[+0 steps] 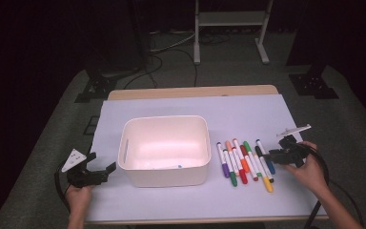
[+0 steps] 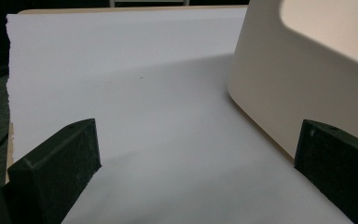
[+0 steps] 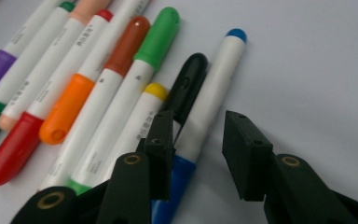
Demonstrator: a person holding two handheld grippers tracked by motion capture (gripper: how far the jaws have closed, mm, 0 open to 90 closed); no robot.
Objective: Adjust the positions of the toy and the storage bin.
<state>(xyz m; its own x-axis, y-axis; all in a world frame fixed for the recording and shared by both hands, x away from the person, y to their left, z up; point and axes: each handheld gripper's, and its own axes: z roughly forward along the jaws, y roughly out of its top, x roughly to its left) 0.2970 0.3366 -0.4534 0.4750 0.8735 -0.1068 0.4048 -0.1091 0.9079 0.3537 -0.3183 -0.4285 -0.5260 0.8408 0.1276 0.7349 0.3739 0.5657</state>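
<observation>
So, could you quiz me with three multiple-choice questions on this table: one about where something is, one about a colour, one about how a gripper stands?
1. Seen from above, where do the markers lie relative to the white bin?
A) left of it
B) inside it
C) right of it

2. What lies between the right gripper's jaws?
A) purple marker
B) blue-capped marker
C) orange marker

3. The left gripper is:
A) open, with nothing between its jaws
B) shut on a marker
C) shut on the bin's rim

Answers:
1 C, the row lies on the sheet right of the bin.
2 B, its white barrel runs between the jaws.
3 A, bare sheet lies between its wide-apart jaws.
</observation>
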